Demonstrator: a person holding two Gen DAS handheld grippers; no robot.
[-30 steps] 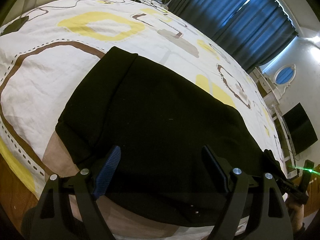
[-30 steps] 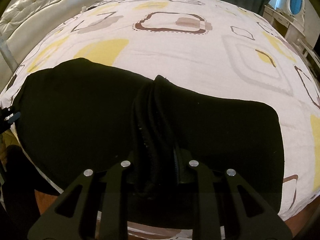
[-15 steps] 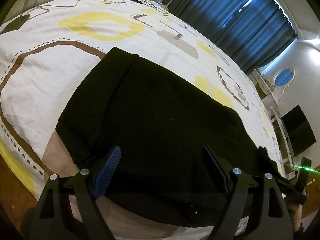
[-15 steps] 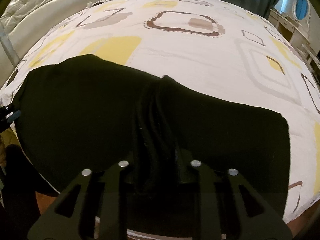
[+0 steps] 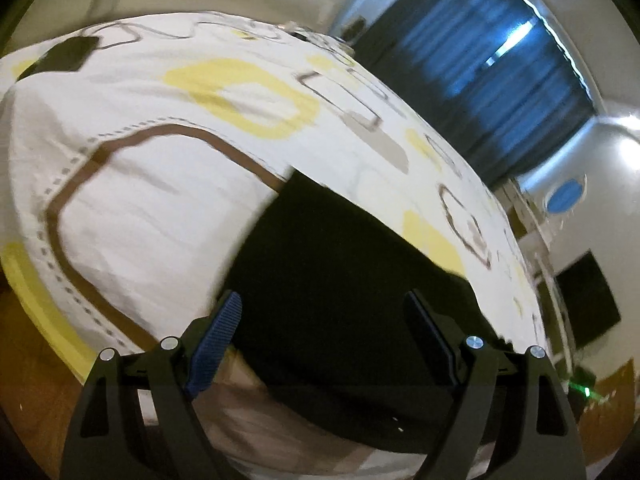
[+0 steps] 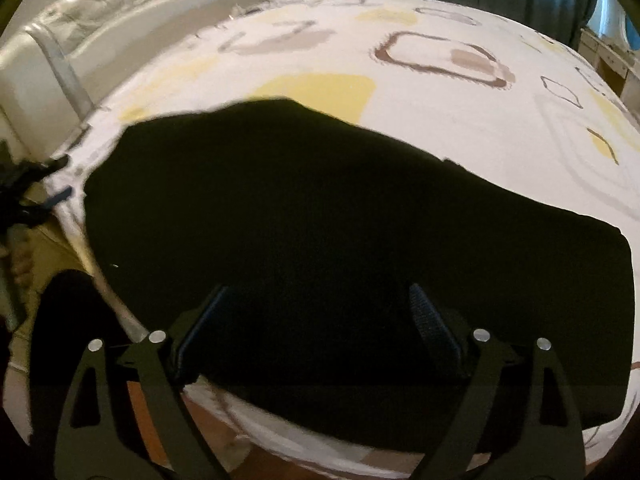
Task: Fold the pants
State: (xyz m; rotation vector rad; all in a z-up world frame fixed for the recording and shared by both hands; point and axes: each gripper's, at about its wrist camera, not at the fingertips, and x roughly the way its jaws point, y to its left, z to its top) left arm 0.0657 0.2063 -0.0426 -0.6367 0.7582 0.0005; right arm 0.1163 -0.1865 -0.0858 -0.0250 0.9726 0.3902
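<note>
Black pants [image 6: 320,232] lie folded flat on the patterned bedspread [image 6: 440,92], close to the bed's near edge. In the right wrist view my right gripper [image 6: 320,300] hovers over the near part of the pants; its jaws are opening wide and no fabric is pinched between them. The left wrist view shows the pants [image 5: 340,272] from their left end. My left gripper [image 5: 324,304] stands open above that end, its blue-padded finger [image 5: 216,344] over the bedspread's edge, with nothing held. Both views are motion-blurred.
The bedspread [image 5: 140,184] extends far beyond the pants. A padded headboard [image 6: 92,52] stands at the far left, dark blue curtains [image 5: 480,92] behind the bed. Wooden floor [image 5: 24,360] shows below the bed's edge. A white dresser [image 6: 608,56] sits at the right.
My right gripper let go of the bunched ridge of fabric it pinched, and the pants now lie flat. My left gripper swung left, so more bare bedspread shows.
</note>
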